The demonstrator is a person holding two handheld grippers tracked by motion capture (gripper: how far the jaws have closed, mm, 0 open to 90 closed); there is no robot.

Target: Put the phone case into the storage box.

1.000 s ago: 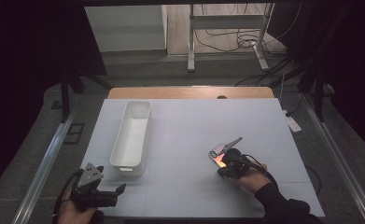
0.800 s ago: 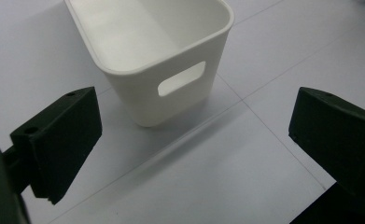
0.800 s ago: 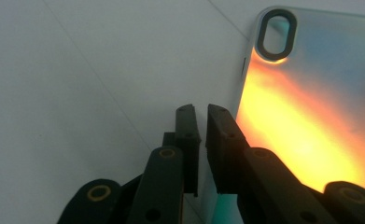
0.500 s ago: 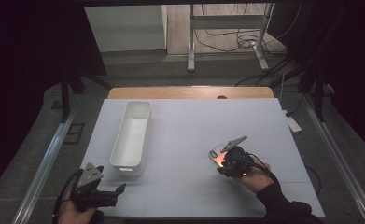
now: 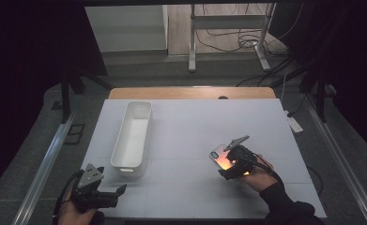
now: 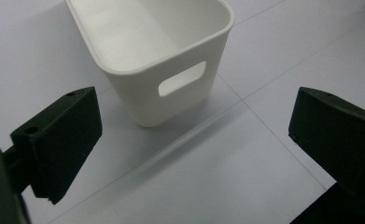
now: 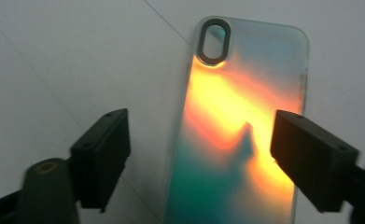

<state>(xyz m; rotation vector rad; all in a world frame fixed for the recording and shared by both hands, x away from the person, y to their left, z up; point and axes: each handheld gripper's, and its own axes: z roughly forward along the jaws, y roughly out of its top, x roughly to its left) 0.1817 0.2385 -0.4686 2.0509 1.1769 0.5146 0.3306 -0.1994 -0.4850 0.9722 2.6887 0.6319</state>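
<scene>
On the white table (image 5: pixel 186 131), phone case (image 7: pixel 238 135) lies flat, camera hole away from right gripper (image 7: pixel 199 158).

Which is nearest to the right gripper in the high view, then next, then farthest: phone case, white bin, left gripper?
1. Phone case: directly under the right gripper, between its open fingers.
2. White bin: to the left, mid-table.
3. Left gripper: at the near left corner, just past the bin's near end.
</scene>
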